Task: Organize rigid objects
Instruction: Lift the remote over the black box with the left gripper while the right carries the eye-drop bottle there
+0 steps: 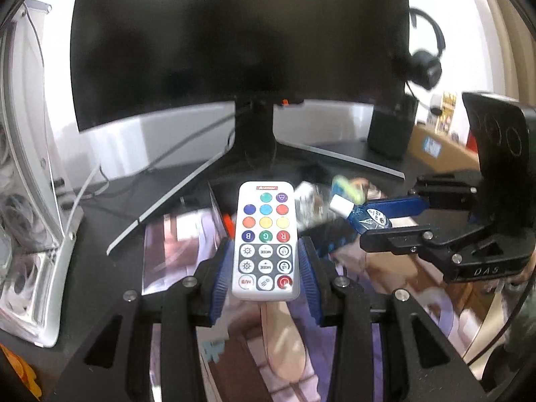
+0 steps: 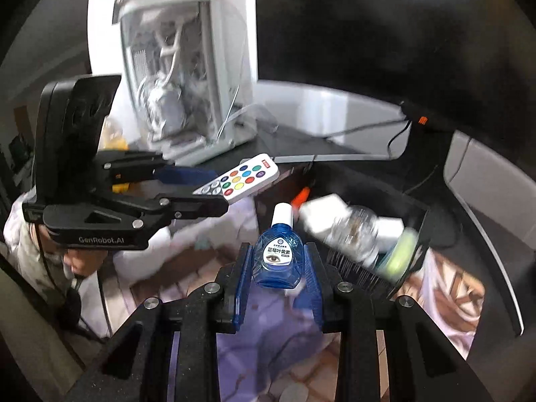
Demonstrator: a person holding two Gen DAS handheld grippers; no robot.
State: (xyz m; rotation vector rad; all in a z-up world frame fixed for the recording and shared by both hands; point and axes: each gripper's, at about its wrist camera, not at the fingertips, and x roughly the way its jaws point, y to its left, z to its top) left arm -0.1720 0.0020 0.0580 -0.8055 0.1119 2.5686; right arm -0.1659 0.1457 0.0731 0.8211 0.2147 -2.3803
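A dark counter carries a monitor and a white PC case at its back edge. The left gripper clamps a remote, long axis pointing ahead; the right gripper pinches a blue dropper bottle. The black organizer box lies nearer the right gripper, just ahead.

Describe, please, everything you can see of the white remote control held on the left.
The remote control is a slim white plastic slab with rounded corners. It carries rows of round coloured buttons, R, G, B keys, dark mode and brightness keys, and a red power button. The left hand-held gripper clamps its lower sides between blue pads, holding it above the patterned mat.
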